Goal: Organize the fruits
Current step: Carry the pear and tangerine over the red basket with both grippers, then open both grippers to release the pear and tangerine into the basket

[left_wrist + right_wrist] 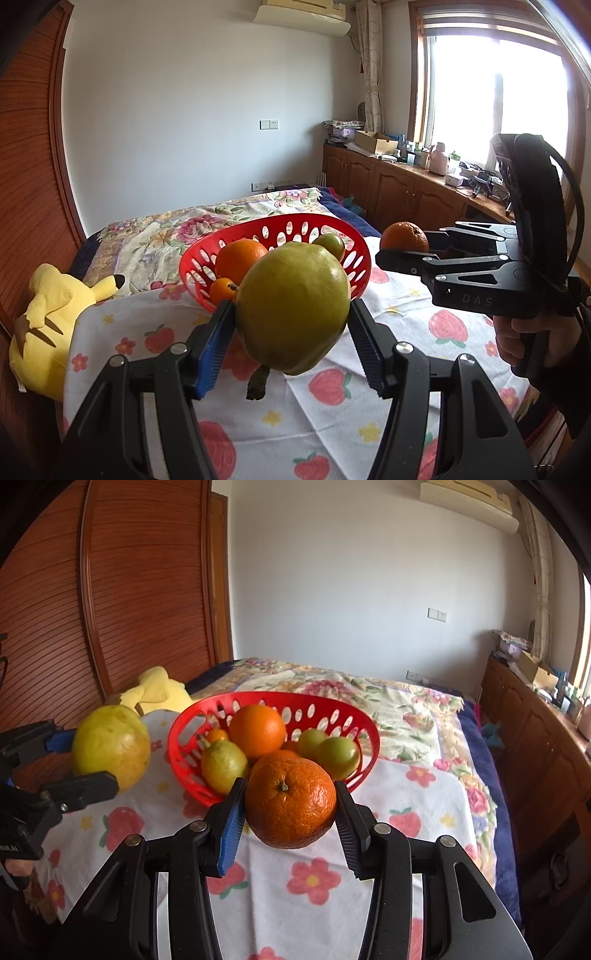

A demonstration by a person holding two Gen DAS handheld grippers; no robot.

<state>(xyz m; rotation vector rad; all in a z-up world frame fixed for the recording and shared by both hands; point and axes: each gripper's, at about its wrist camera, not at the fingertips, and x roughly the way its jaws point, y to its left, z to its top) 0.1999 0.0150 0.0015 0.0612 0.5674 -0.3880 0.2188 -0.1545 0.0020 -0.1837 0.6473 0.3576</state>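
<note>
Held mandarin [290,802] fronts red basket [365,734] holding citrus, green fruits.

Ahead of the fingers, a plain white wall [184,110] carries an air conditioner [301,14]. A slatted wooden panel [110,590] stands left; right, a bright window [498,103] glares over wooden cabinets [399,188]. A floral bedspread [388,698] lies beyond.

My left gripper [291,314] is clamped on a big green fruit [293,306], raised and level. My right gripper [290,805] pinches a tangerine [290,801] (rind dimpled), held out just beside the left, my hand [532,339] wrapping its handle.
</note>
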